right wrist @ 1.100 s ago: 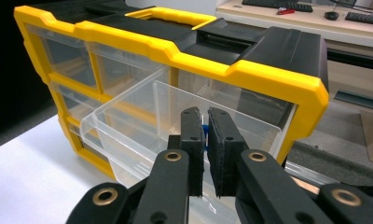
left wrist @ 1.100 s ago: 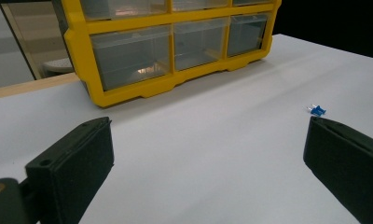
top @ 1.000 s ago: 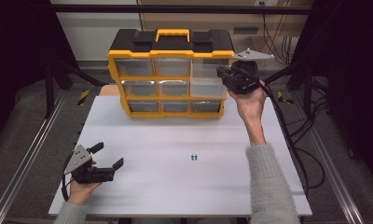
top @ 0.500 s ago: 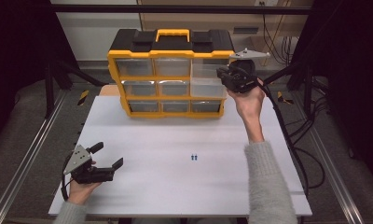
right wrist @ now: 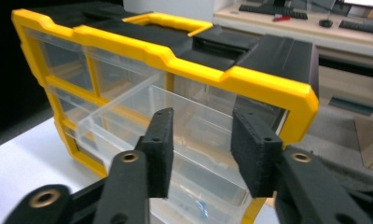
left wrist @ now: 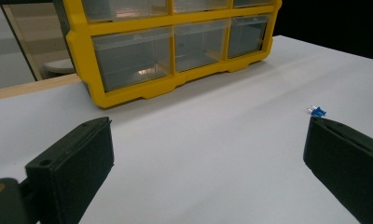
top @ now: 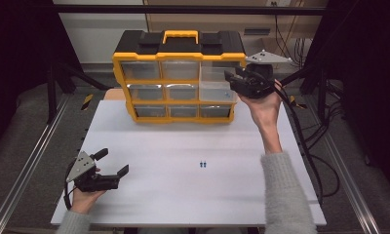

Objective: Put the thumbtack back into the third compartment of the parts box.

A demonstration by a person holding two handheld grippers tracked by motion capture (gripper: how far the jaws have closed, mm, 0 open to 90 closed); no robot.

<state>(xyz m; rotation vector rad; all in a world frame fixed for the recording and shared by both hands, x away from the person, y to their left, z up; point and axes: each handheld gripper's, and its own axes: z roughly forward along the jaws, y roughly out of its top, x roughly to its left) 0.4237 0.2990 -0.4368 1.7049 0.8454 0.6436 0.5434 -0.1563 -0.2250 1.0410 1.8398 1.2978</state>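
Organizer [top: 178, 80]: glossy yellow plastic frame, clear plastic drawers [right wrist: 175, 126]. Table [top: 183, 190]: matt white, smooth.

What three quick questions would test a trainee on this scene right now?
1. True or false: the left gripper holds the blue parts.
2. Which drawer of the yellow box is pulled out? A: top right drawer. B: bottom left. C: middle centre.
3. Is the right gripper open or shut?

Key:
1. False. It is open, and the blue parts lie apart from it.
2. A.
3. Open. Its jaws have just been opening; the drawer's edge is ahead of them, unclamped.
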